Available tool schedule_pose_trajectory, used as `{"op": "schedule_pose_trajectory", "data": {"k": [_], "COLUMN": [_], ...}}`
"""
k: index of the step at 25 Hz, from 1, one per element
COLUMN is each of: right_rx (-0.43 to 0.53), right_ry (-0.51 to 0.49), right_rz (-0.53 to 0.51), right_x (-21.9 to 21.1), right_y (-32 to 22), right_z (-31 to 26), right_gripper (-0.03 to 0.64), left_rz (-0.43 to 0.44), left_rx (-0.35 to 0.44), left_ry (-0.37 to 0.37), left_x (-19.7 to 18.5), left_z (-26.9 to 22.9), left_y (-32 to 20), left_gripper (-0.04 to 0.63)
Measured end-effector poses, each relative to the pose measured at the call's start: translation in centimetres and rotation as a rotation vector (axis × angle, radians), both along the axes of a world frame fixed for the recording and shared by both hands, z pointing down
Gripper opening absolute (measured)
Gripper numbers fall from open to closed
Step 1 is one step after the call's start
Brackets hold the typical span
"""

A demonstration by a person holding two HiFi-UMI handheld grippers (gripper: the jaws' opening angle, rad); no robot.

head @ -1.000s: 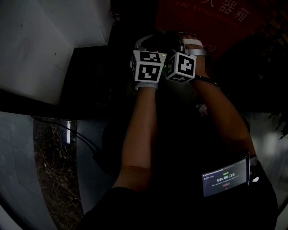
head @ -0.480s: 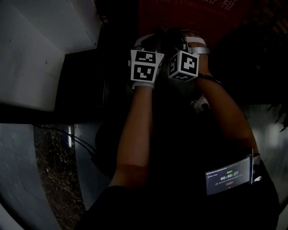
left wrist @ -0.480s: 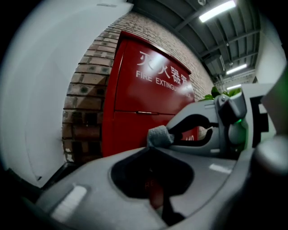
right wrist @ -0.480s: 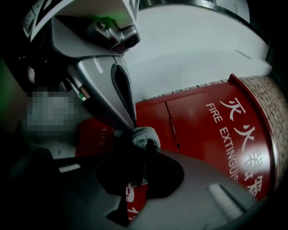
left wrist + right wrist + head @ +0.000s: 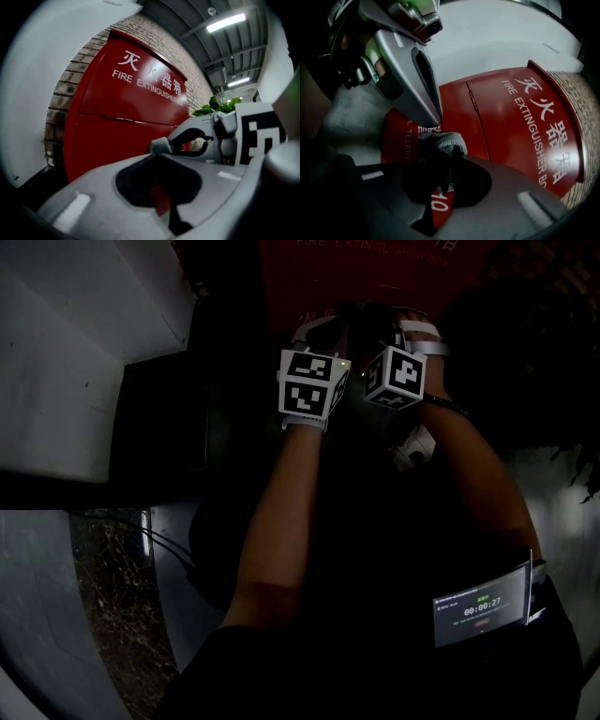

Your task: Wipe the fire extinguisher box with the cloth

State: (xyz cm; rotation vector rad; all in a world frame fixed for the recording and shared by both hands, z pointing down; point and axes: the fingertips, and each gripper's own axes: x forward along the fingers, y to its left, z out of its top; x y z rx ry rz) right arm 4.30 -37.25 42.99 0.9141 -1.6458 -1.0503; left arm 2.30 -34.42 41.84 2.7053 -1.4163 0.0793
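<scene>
Fronting a brick wall (image 5: 70, 79), the red fire extinguisher box (image 5: 131, 108) faces the cloth (image 5: 443, 140).

The fire extinguisher box (image 5: 126, 108) looked like glossy, smooth red-painted metal; the cloth (image 5: 445, 140) was nubbly grey fabric.

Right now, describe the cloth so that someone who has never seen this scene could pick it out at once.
Find the big red fire extinguisher box against the brick wall. In front of it, the right gripper pinches a small wad, the cloth. It is the only soft, fuzzy grey thing; the gripper parts around it are smooth.
</scene>
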Motion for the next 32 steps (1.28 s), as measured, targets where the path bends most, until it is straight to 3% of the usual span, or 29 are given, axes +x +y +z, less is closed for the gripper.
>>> {"op": "schedule_pose_trajectory", "data": {"k": [7,19,32], "right_rx": [-0.015,-0.018,-0.034], "right_ry": [-0.001,0.033,0.059], "right_rz": [0.064,0.176,0.270], "right_x": [4.1,11.3,15.9], "right_y": [-0.3,-0.9,-1.2], "right_z": [0.5,1.1,1.0], "right_gripper": [0.032,0.032,0.032], "left_rz": [0.073,0.051,0.044], "left_rx": [0.020,-0.020,-0.046], "left_ry": [-0.035,-0.016,-0.004], "left_x": [2.8,1.9,0.8], "left_z": [-0.2,1.0,1.7], "left_y": [0.9,0.6,1.0], "left_gripper": [0.003,0.003,0.003]}}
